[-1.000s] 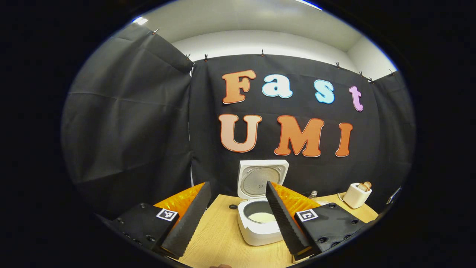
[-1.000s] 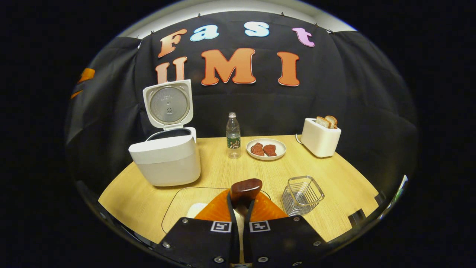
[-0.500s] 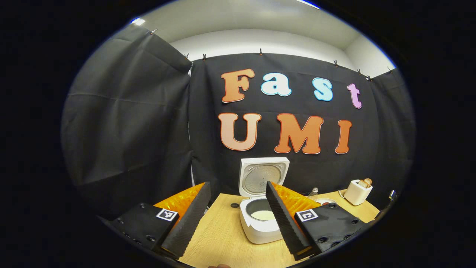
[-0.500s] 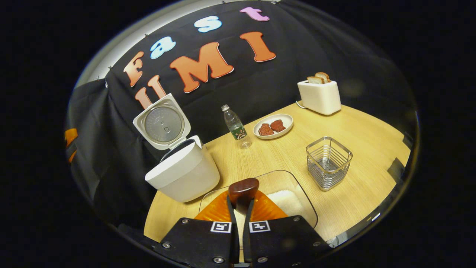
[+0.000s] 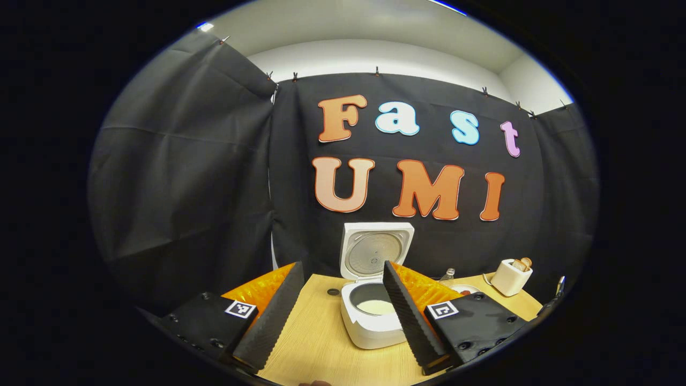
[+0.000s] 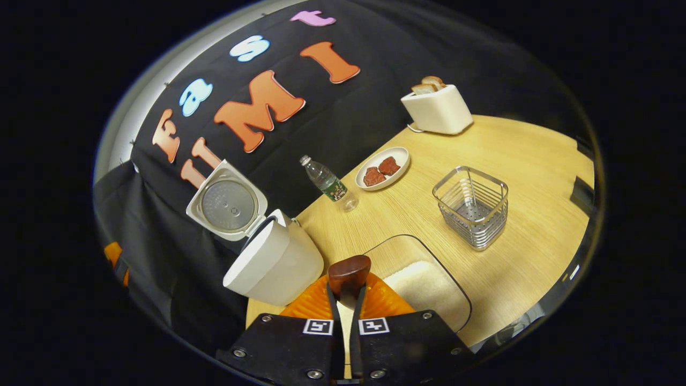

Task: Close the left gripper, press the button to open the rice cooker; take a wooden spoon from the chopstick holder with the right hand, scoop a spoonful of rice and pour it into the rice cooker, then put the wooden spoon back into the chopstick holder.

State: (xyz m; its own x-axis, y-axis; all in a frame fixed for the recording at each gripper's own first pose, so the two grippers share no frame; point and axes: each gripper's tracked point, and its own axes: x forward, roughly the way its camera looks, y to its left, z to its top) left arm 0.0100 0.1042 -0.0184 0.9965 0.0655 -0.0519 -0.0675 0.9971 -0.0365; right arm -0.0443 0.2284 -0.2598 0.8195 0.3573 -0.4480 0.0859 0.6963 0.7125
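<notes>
Right claw [image 6: 343, 300] is clamped tight on the wooden spoon [image 6: 349, 272], sitting just above the clear tray of rice [image 6: 429, 284] at the near edge of the tabletop [image 6: 514, 161]. Left claw [image 5: 337, 316] hangs wide apart. Further back, the rice cooker [image 5: 372, 316] stands lid-up at left, with the wire chopstick holder [image 6: 471, 206] to the right.

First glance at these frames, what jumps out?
The white rice cooker at the table's left, lid up and something pale in its pot in the left gripper view. Then the right gripper, shut on a wooden spoon over the clear tray of rice, with the wire holder standing to the right. The left gripper hangs open in front of the cooker.
</notes>
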